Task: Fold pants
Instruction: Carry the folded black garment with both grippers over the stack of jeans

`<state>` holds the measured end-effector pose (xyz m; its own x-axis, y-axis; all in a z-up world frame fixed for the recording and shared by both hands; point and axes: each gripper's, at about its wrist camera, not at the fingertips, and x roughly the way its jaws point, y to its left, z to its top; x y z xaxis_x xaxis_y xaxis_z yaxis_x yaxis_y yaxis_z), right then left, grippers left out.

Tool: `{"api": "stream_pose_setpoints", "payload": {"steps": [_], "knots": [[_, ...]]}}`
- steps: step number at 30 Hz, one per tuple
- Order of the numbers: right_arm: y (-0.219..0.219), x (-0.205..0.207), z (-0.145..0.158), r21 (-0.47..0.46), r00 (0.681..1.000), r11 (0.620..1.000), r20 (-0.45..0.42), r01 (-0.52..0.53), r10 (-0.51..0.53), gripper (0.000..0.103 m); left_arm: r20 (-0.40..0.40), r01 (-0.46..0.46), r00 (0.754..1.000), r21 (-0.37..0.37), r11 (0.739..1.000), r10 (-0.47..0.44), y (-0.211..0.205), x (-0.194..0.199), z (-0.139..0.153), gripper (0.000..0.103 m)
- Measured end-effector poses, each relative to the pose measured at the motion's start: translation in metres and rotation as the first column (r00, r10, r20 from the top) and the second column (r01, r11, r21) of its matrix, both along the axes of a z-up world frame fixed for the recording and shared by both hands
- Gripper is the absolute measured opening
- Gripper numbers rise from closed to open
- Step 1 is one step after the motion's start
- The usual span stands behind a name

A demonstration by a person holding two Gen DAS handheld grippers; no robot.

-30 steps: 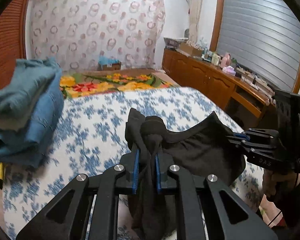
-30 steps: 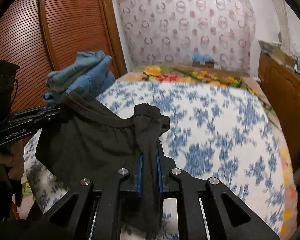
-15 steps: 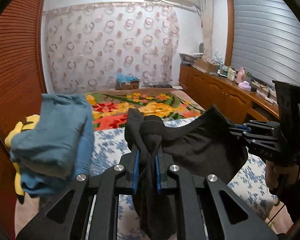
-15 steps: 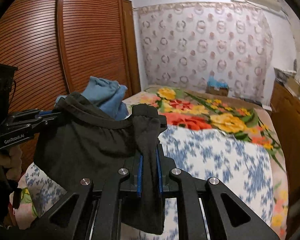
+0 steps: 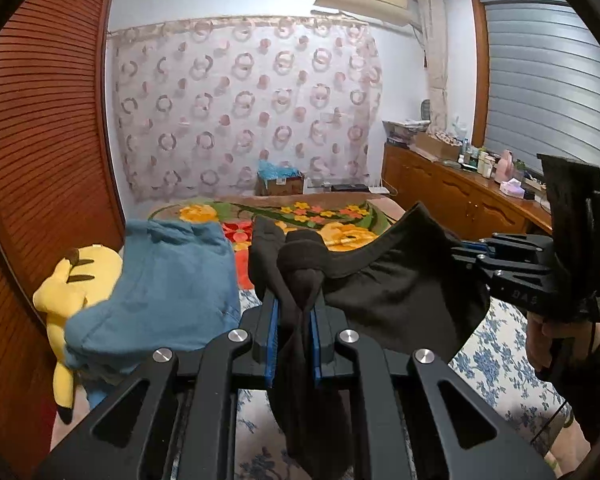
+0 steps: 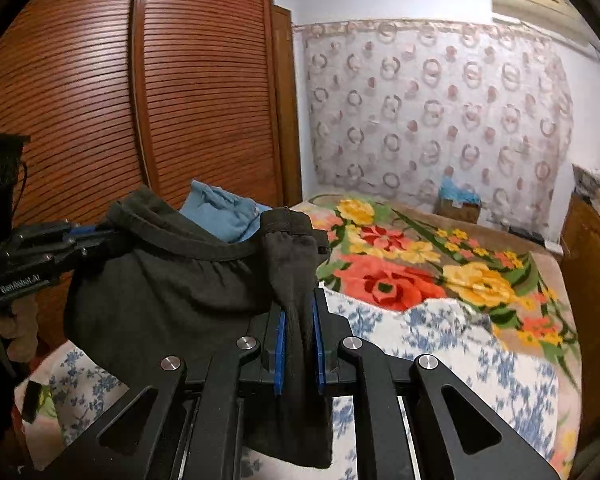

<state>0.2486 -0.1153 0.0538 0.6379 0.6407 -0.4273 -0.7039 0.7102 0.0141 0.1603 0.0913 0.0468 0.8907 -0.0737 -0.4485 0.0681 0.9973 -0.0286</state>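
Fingers (image 5: 269, 320) clamp black pants (image 5: 400, 300); blue clothes (image 5: 160, 296) close beside

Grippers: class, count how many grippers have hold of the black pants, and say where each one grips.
2. The left gripper pinches one end of the black pants waistband; the right gripper pinches the other end.

**Both tools clamped, held side by side**

The left tool (image 5: 294, 320) has its blue pads pressed tight on a bunched strip of dark cloth. The right tool (image 6: 299, 340) grips the same way. Each is borne by a hand (image 5: 548, 340) wrapped round its handle, the two tools near each other, aimed slightly downward.
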Motion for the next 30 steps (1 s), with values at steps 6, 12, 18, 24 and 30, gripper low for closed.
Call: {"api": "stream_pose_setpoints", "payload": {"steps": [6,12,18,24,30], "knots": [[0.015,0.023,0.007,-0.018,0.998,0.999,0.046,-0.032,0.033,0.011,0.025,-0.037,0.999,0.003,0.999,0.037,0.011,0.009,0.01,0.014],[0.036,0.053,0.016,-0.007,0.994,0.997,0.069,-0.081,0.081,0.011,0.05,-0.136,0.99,0.02,0.991,0.134,0.03,0.013,0.019,0.014],[0.063,0.088,0.021,0.029,0.989,0.991,0.069,-0.133,0.131,0.011,0.056,-0.201,0.978,-0.039,0.979,0.203,0.055,0.012,0.021,0.014],[0.084,0.119,0.022,0.064,0.981,0.982,0.099,-0.176,0.169,0.011,0.067,-0.248,0.965,-0.067,0.967,0.252,0.071,0.01,0.023,0.014],[0.116,0.15,0.012,0.074,0.968,0.966,0.063,-0.248,0.244,0.011,0.051,-0.294,0.953,-0.088,0.952,0.299,0.088,0.007,0.011,0.014]]}}
